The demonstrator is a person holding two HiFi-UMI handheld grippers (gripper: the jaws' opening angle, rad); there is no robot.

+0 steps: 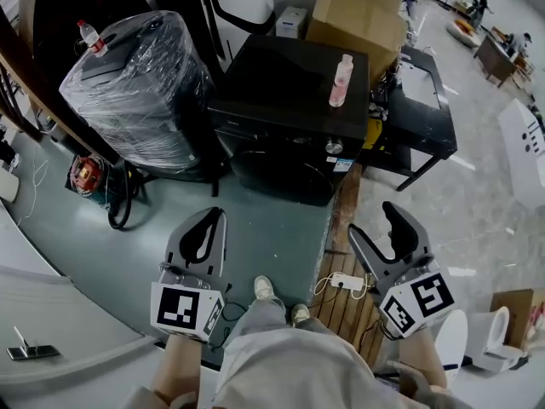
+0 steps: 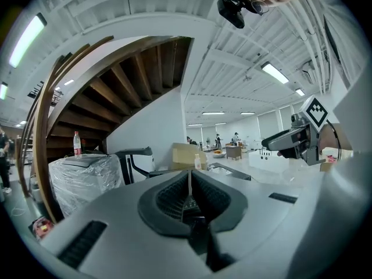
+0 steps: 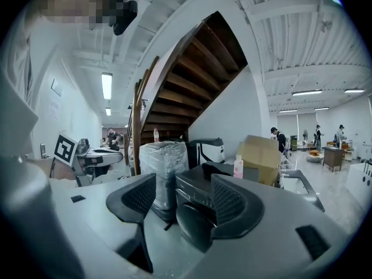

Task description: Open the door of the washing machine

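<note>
The black washing machine (image 1: 289,113) stands on the floor ahead of me, its round door (image 1: 281,170) shut and facing me. A pink bottle (image 1: 341,81) stands on its top. My left gripper (image 1: 213,217) hangs shut and empty, well short of the machine and to the left of its front. My right gripper (image 1: 375,223) is open and empty, at the same distance on the right. In the right gripper view the machine (image 3: 195,217) shows between the spread jaws of the right gripper (image 3: 183,195). In the left gripper view the left gripper (image 2: 190,177) has its pads pressed together.
A plastic-wrapped appliance (image 1: 136,92) with a bottle on top stands left of the machine. Cardboard boxes (image 1: 358,11) and a black table (image 1: 421,100) are behind and to the right. Wooden planks (image 1: 345,301) with a white power strip (image 1: 345,281) lie by my feet. A cable reel (image 1: 85,170) sits at left.
</note>
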